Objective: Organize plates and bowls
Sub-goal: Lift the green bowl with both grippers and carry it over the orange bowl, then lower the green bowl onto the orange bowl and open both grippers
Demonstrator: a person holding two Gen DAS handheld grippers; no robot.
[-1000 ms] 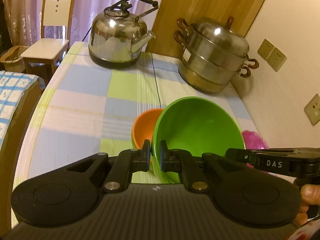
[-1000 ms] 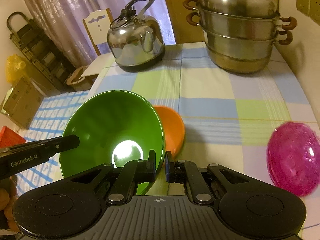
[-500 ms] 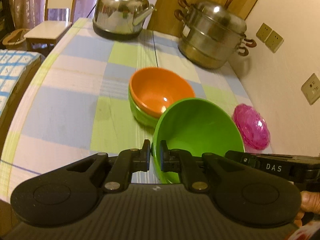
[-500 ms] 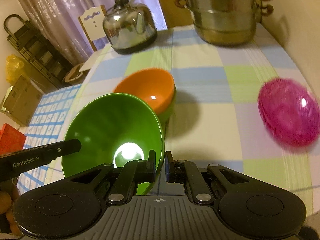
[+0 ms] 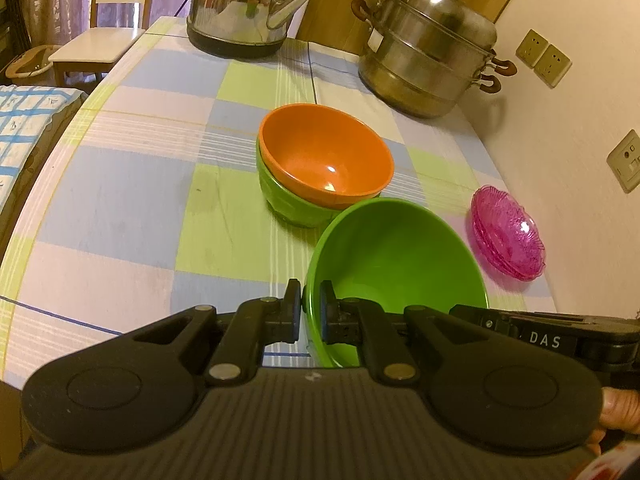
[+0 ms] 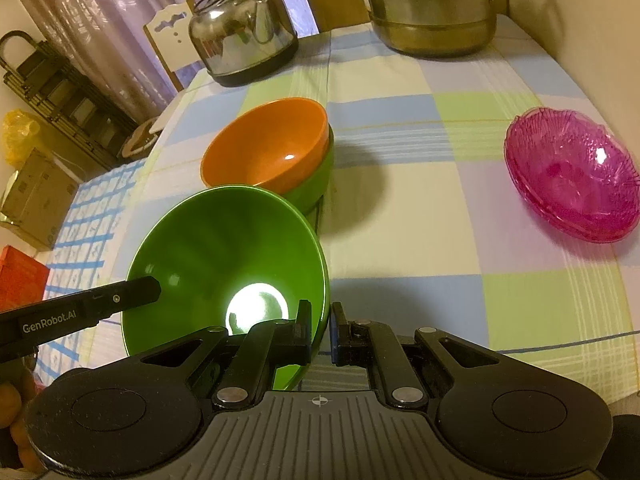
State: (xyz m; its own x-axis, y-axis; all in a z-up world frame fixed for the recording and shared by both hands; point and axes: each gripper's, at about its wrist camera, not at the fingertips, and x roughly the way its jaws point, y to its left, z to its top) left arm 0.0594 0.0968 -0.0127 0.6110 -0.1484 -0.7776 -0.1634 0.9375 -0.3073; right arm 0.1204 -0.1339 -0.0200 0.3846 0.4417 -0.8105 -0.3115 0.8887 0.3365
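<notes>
Both grippers hold one big green bowl (image 5: 396, 256) by opposite rims, lifted above the table. My left gripper (image 5: 310, 310) is shut on its left rim. My right gripper (image 6: 320, 330) is shut on its right rim; the bowl (image 6: 224, 268) fills the lower left of the right wrist view. Beyond it an orange bowl (image 5: 324, 160) sits nested in a smaller green bowl (image 5: 288, 204) at the table's middle; the pair also shows in the right wrist view (image 6: 268, 152). Stacked pink glass plates (image 5: 508, 232) lie at the right by the wall, also seen in the right wrist view (image 6: 572, 176).
A steel kettle (image 5: 244, 4) and a stacked steel steamer pot (image 5: 428, 52) stand at the table's far end. The wall with sockets (image 5: 624, 160) runs along the right. A white chair (image 5: 100, 40) stands beyond the far left corner. The table (image 5: 112, 200) has a checked cloth.
Both grippers have pulled back and up with the big green bowl. The orange and green stack and the pink plates now show farther off and in full.
</notes>
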